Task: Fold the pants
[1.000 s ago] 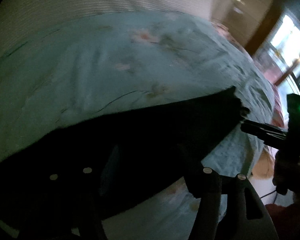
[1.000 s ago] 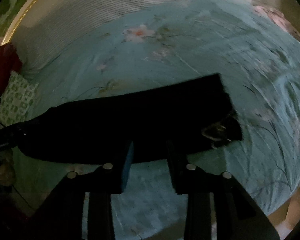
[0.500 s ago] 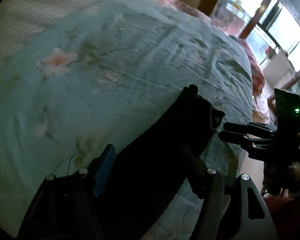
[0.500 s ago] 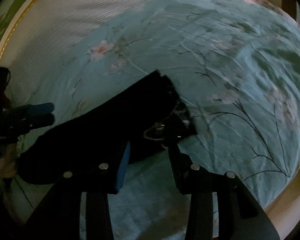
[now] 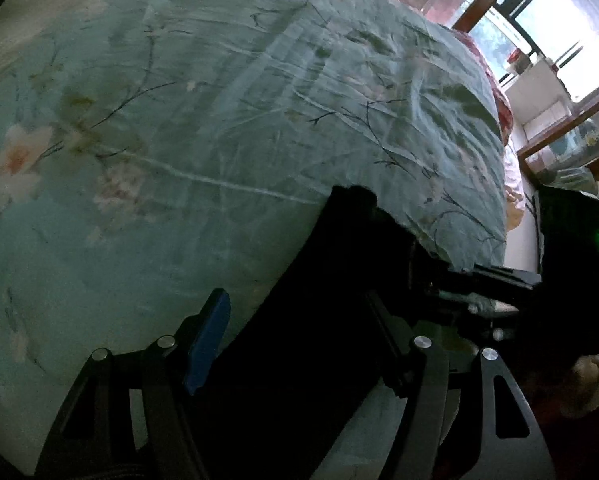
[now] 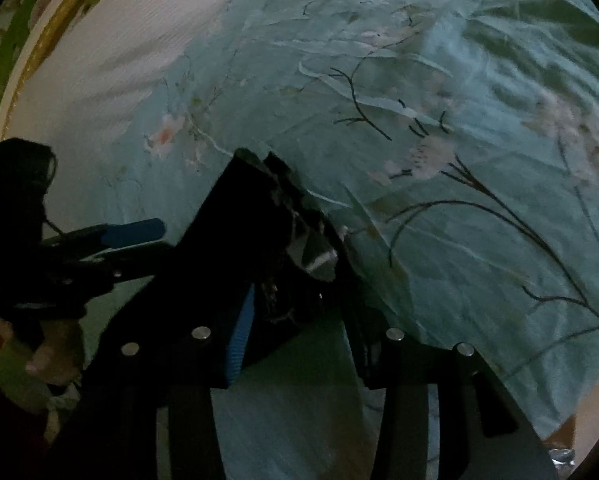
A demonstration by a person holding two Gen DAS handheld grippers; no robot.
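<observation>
My left claw (image 5: 299, 324) sits low over the near edge of the bed, fingers spread wide, blue pad (image 5: 207, 344) on one side, and the black pants (image 5: 319, 312) run up between them; can't tell if either finger touches the cloth. My right claw (image 6: 295, 320) is also spread apart, low, pointing across the bed, with the waist end of the pants (image 6: 235, 248) lying between and just ahead of its fingers, pale lining and tag showing there. Pants lie as a narrow dark strip on the teal floral bedspread (image 5: 219, 120), near its front edge, angled away from me. In the left view the right claw (image 5: 479, 280) comes in flat from the side, tips at the far edge of the pants; grip there is too dark to tell. In the right view the left claw (image 6: 131, 240) comes in level from the left of the pants, blue pad uppermost. Beyond the bedspread: white striped sheet (image 6: 119, 40), window (image 5: 559, 20) at the far right.
</observation>
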